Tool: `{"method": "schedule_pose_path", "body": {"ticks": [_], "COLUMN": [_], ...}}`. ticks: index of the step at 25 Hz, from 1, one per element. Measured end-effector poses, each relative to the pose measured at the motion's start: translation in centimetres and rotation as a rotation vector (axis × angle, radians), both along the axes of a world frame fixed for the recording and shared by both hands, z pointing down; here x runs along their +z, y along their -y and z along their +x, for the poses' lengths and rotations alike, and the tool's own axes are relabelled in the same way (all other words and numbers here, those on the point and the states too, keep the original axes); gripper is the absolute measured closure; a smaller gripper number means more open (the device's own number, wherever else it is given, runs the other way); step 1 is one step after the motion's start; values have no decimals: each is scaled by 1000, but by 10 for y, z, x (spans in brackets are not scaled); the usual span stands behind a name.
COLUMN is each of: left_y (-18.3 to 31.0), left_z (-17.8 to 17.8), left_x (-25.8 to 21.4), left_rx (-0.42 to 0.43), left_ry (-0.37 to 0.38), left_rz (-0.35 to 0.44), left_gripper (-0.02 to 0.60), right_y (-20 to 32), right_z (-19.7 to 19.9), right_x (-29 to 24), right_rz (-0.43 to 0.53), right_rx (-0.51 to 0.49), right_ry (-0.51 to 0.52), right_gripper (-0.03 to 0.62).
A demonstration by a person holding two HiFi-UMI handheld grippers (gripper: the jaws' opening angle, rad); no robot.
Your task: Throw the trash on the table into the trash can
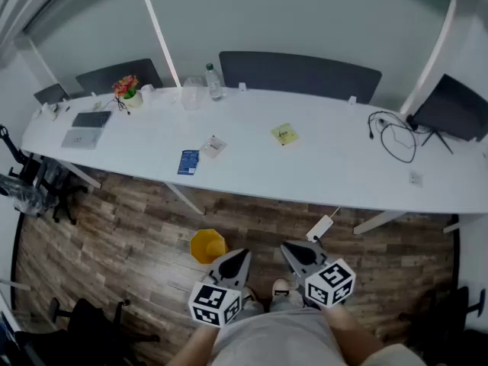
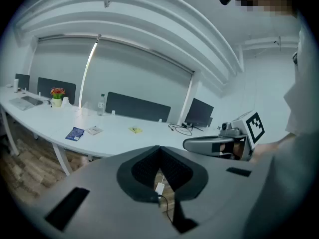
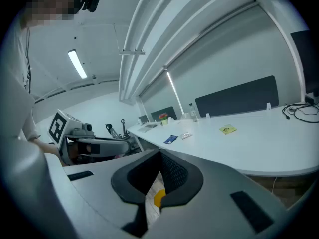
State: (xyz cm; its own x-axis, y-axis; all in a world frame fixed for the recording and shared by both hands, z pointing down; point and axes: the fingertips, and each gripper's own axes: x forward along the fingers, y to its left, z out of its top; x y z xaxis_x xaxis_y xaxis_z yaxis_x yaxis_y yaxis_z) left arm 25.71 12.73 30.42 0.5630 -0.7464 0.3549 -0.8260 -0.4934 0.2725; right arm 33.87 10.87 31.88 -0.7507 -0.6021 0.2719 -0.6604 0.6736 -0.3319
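Three bits of trash lie on the long white table (image 1: 343,170): a blue packet (image 1: 188,162), a pale wrapper (image 1: 213,146) and a yellow paper (image 1: 284,134). A yellow trash can (image 1: 207,245) stands on the wood floor, in front of the table. My left gripper (image 1: 232,264) and right gripper (image 1: 299,254) hover low near my body, both shut and empty, well short of the table. The left gripper view shows the packet (image 2: 75,133), wrapper (image 2: 93,130) and yellow paper (image 2: 134,130) far beyond the closed left gripper (image 2: 159,151). Below the right gripper (image 3: 159,156), a sliver of the can (image 3: 158,198) shows.
On the table stand a laptop (image 1: 84,137), a flower pot (image 1: 126,88), a water bottle (image 1: 213,81), a looped black cable (image 1: 395,137) and a monitor (image 1: 454,109). A white power adapter (image 1: 320,227) lies on the floor. Office chairs (image 1: 34,193) crowd the left end.
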Motion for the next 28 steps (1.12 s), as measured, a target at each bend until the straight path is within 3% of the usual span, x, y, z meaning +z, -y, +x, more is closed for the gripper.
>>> {"method": "schedule_pose_path", "body": {"ticks": [12, 28], "left_y": [-4, -4], "left_z": [-12, -63], "left_x": [1, -6], "left_rx": [20, 49], "left_ry": [-13, -25], "left_rz": [1, 39], "left_gripper": [580, 580], "right_y": [-5, 11], "right_z": [-4, -24], "right_x": [-3, -14], "right_rz": [11, 63], "right_rx": [47, 154], "right_ry": [24, -28], "right_gripper": [562, 560]}}
